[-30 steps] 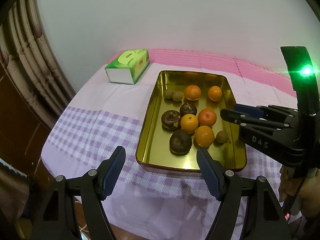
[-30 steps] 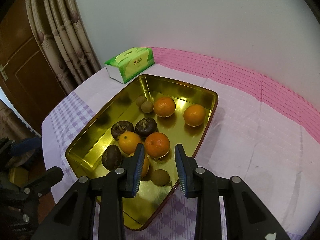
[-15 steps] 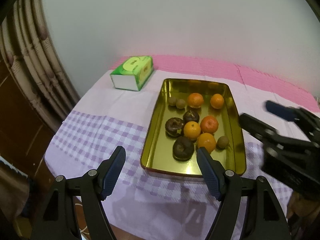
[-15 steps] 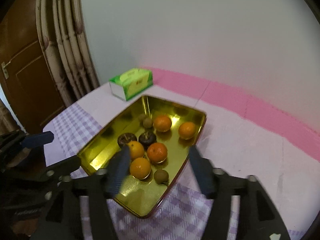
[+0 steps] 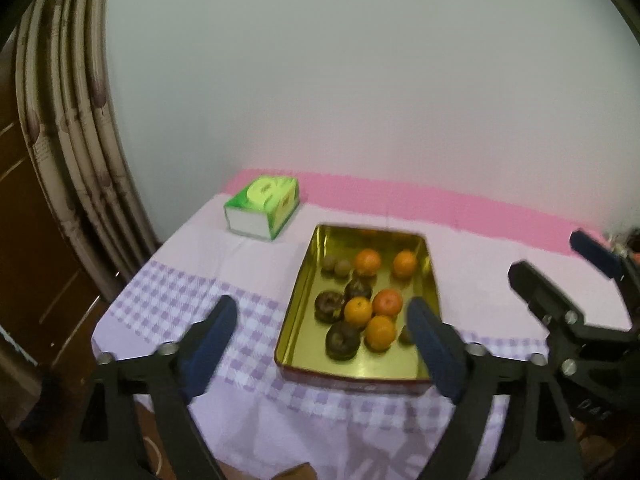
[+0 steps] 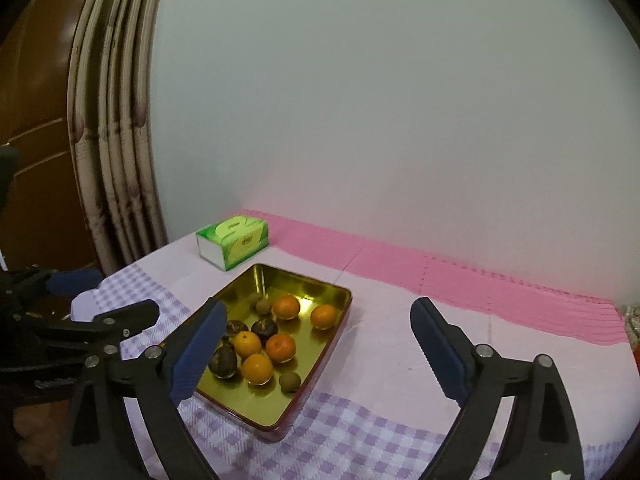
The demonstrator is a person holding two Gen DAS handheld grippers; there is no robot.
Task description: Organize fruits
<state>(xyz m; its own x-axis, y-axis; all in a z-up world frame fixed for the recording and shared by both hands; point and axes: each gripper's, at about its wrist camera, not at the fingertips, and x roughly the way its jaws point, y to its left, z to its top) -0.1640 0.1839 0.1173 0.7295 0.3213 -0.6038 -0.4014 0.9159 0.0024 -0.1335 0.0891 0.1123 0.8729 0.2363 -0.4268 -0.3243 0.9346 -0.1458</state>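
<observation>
A gold metal tray (image 5: 298,312) (image 6: 324,364) lies on the table and holds several oranges (image 5: 379,332) (image 6: 258,368), dark brown fruits (image 5: 342,340) (image 6: 223,361) and small brown-green fruits (image 5: 341,268) (image 6: 289,382). My left gripper (image 5: 324,328) hangs above the table's front edge, before the tray, its jaws opening wide with nothing between them. My right gripper (image 6: 316,332) is raised to the right of the tray, its jaws also opening and empty. Each gripper shows at the edge of the other's view: the right one (image 5: 556,272) and the left one (image 6: 100,296).
A green tissue box (image 5: 262,206) (image 6: 232,242) stands behind the tray near the wall. The cloth (image 5: 188,292) is purple check in front and pink at the back (image 6: 480,280). Curtains (image 6: 116,160) and a wooden door (image 5: 36,260) stand to the left.
Both grippers rose and drew back from the tray, so the fruit looks smaller. The right gripper's jaws spread from nearly shut to wide; the left jaws widened too. No fruit moved.
</observation>
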